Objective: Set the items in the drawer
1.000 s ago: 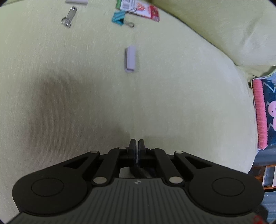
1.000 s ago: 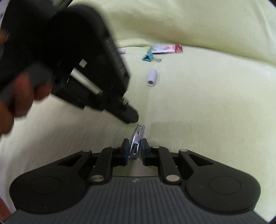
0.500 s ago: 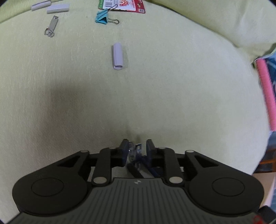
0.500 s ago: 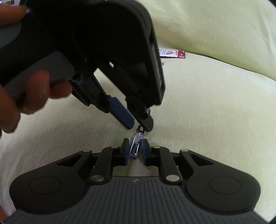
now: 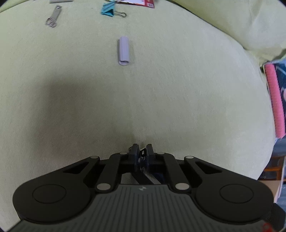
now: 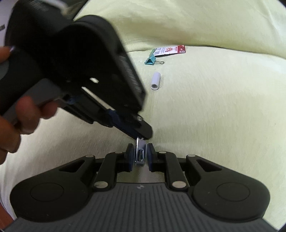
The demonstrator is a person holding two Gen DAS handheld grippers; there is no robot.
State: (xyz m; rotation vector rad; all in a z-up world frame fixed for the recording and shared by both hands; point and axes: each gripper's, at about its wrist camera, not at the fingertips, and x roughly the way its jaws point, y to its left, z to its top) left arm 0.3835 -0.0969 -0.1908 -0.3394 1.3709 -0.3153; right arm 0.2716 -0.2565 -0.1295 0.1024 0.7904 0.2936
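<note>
- Silver metal, the small clip [image 6: 140, 154] stands on end between the two pads of the right gripper [image 6: 140, 154], just above the pale green cushion [image 6: 214, 125].
- Those pads bracket the clip closely, but a thin sliver seems to show on either side, so I cannot tell whether they press on it or merely flank it.
- From the upper left, the left gripper [image 6: 143, 136] reaches down at a slant and is clenched on the clip's top end. In its own wrist view something small and dark is pinched between the nearly closed tips.
- A hand [image 6: 19, 116] wraps the left gripper's grey handle at the left edge of the right wrist view.
- Farther out on the cushion lies a pale lilac tube [image 5: 123, 51], its open end towards the cameras and well apart from both grippers.
- Beyond it sits a teal binder clip [image 5: 107, 9] with wire handles, touching or just beside a red printed card [image 6: 169, 50].
- To the left of the binder clip, in the left wrist view, lies a metal tab on a bead chain [image 5: 53, 16].
- At the far right edge a pink-edged cloth [image 5: 274, 101] shows past the cushion's rim.
</note>
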